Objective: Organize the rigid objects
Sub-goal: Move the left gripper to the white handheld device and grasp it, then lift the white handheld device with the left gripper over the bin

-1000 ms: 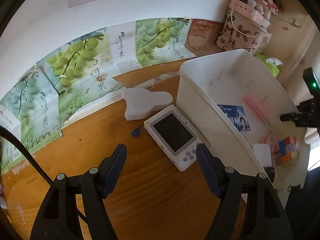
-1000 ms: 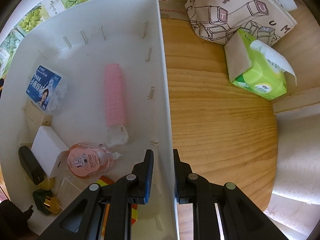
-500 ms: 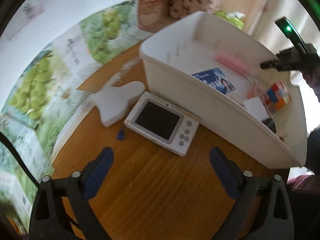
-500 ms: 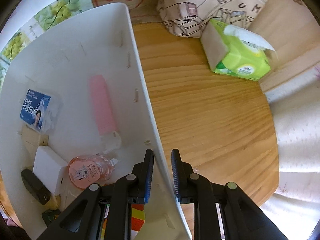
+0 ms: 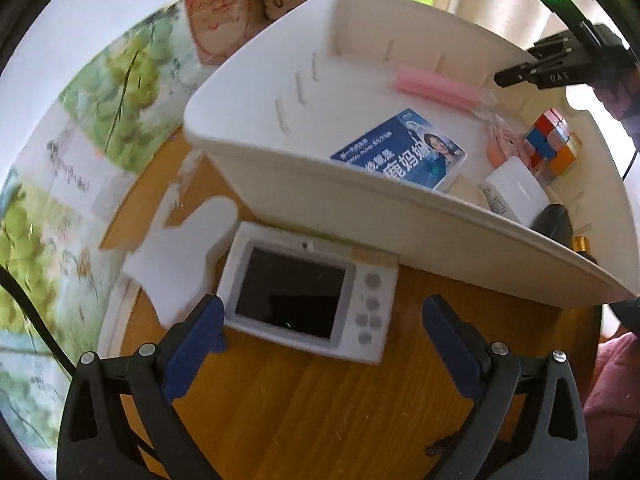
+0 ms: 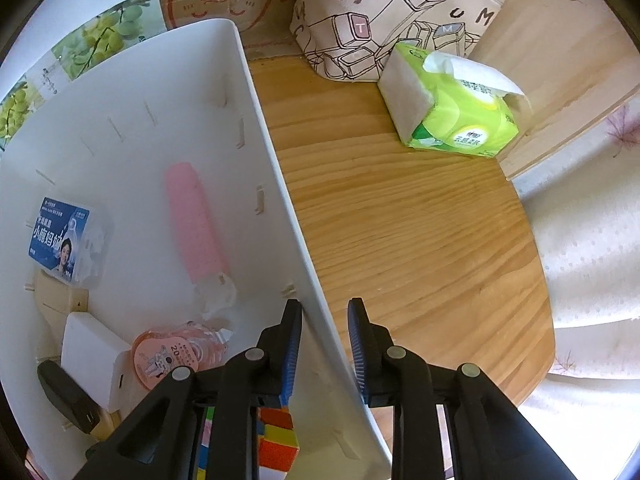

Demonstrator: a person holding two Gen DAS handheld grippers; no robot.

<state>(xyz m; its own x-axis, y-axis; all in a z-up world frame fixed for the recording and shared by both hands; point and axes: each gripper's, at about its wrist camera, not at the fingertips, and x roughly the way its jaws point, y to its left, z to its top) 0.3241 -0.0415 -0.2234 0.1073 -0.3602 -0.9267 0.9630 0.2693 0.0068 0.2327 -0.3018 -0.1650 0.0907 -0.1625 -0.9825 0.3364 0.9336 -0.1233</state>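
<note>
the left gripper hung wide open over the white handheld device on the desk, beside the white bin. the right gripper straddled the bin wall, its fingers just opening, barely parted.

Home, wooden desk, tissue pack

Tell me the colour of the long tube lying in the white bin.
Pink tube, clearest in the right wrist view.
</note>
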